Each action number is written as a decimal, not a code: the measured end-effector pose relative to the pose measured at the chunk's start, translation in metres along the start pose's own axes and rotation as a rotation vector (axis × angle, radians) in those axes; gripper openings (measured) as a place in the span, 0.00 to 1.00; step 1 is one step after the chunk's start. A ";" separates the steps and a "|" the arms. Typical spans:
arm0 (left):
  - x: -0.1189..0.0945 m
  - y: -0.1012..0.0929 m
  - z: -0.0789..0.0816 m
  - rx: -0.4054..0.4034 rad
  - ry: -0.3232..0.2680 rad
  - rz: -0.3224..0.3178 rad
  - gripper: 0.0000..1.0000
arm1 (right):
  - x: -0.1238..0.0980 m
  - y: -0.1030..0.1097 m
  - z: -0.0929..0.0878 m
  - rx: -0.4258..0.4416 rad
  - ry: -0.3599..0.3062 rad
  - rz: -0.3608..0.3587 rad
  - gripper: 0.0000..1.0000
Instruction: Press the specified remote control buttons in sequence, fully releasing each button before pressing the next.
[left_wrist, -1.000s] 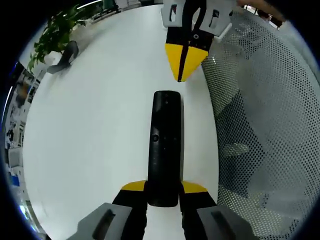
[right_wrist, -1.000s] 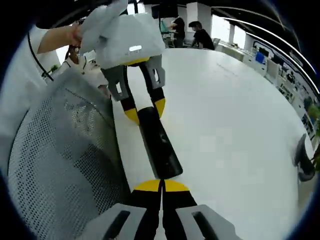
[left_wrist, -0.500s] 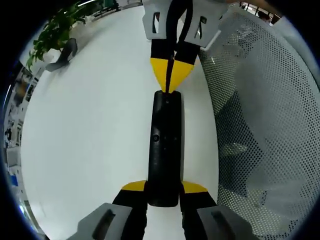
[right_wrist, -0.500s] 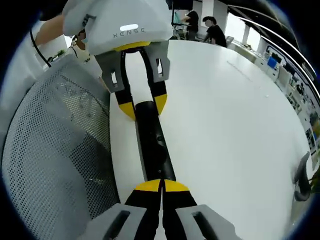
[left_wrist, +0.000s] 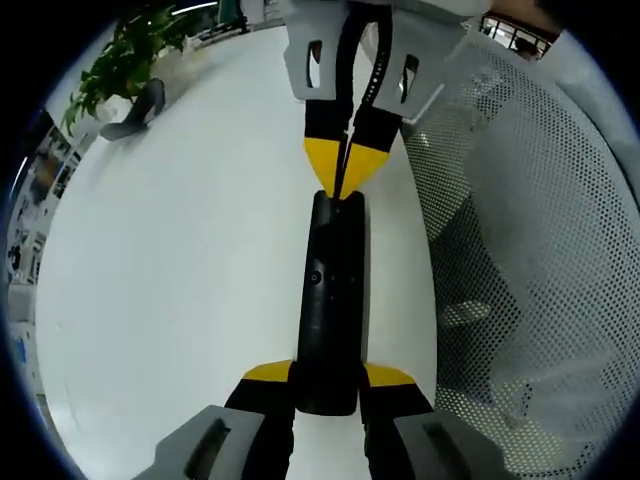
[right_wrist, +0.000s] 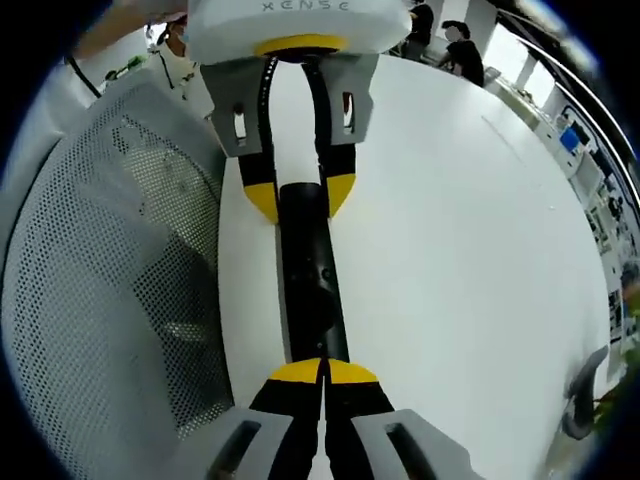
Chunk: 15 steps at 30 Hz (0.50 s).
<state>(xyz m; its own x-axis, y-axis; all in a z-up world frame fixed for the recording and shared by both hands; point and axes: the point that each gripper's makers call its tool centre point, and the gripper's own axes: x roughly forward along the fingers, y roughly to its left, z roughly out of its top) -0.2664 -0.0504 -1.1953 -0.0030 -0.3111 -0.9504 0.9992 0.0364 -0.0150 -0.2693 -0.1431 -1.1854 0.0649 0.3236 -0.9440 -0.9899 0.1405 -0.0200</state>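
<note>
The left gripper (left_wrist: 327, 385) clamps the near end of the slim black plastic remote control (left_wrist: 330, 300), which runs toward 12 o'clock above the white counter (left_wrist: 180, 260). The right gripper (left_wrist: 341, 185), jaws together, touches its far end. Off-centre pressure could twist the remote or hit a neighbouring button.

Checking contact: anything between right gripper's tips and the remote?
Nothing: in the left gripper view the shut right gripper tips meet the remote at its far end; left gripper holds it.
</note>
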 end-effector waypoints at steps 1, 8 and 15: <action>0.000 0.000 0.000 -0.002 -0.002 0.000 0.24 | 0.000 0.000 0.000 0.002 0.006 0.004 0.00; 0.000 0.000 0.000 -0.031 -0.047 0.006 0.24 | -0.003 0.000 -0.002 0.111 -0.123 0.049 0.00; 0.000 -0.001 0.002 -0.025 -0.042 0.011 0.24 | -0.005 0.007 0.008 0.150 -0.227 0.014 0.00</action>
<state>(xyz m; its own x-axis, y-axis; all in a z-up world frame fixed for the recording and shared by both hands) -0.2676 -0.0523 -1.1945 0.0100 -0.3506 -0.9365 0.9979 0.0639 -0.0133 -0.2752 -0.1362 -1.1781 0.0946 0.5255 -0.8455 -0.9621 0.2663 0.0579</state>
